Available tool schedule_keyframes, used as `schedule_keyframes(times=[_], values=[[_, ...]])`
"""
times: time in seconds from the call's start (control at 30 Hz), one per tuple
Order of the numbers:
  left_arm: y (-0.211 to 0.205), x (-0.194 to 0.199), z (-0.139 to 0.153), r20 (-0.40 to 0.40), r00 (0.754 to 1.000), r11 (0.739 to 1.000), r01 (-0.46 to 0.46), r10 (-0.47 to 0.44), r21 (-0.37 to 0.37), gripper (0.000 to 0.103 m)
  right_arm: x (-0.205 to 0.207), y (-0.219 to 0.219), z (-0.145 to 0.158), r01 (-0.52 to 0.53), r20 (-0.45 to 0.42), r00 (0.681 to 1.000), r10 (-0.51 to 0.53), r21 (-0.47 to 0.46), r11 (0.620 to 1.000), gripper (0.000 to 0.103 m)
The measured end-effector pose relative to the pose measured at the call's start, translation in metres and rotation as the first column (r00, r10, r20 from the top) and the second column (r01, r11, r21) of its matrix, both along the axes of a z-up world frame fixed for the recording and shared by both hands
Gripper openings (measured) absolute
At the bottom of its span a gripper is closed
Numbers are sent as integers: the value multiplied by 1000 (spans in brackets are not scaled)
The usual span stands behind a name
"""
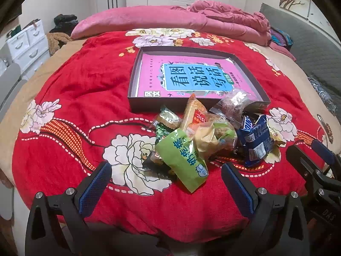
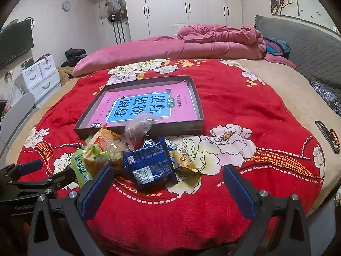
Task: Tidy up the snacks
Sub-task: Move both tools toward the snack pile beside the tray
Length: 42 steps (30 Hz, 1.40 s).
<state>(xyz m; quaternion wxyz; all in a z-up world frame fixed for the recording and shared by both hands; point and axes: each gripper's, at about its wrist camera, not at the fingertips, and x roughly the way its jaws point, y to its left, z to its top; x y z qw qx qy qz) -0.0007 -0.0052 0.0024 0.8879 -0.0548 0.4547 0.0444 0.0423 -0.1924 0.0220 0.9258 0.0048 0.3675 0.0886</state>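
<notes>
A pile of snack packets lies on the red flowered bedspread in front of a shallow dark box (image 1: pixel 147 106) (image 2: pixel 183 128) that holds a pink book (image 1: pixel 187 74) (image 2: pixel 138 104). The pile includes a green packet (image 1: pixel 183 160) (image 2: pixel 80 166), a blue packet (image 1: pixel 254 138) (image 2: pixel 149 162), a clear bag (image 1: pixel 232 102) (image 2: pixel 140 125), an orange packet (image 1: pixel 194 111) and a yellow packet (image 2: pixel 183 160). My left gripper (image 1: pixel 166 175) is open, just short of the green packet. My right gripper (image 2: pixel 168 177) is open, just short of the blue packet, and also shows in the left wrist view (image 1: pixel 309 149).
A pink quilt (image 2: pixel 191 44) is heaped at the far side of the bed. A grey headboard (image 2: pixel 309 47) runs along the right. White drawers (image 2: pixel 40 74) stand to the left. A dark flat object with beads (image 2: pixel 328 136) lies near the bed's right edge.
</notes>
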Motion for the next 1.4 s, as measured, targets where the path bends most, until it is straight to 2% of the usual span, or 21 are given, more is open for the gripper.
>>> schedule_keyframes(times=[1.1, 1.4], values=[[-1, 0, 0, 0, 1000, 1000, 5, -5, 0, 102, 0, 0, 0, 0, 1, 1000, 0, 3, 1000, 103], [16, 0, -6, -29, 999, 997, -24, 22, -71, 102, 0, 3, 0, -20, -6, 1000, 20, 4, 1000, 103]])
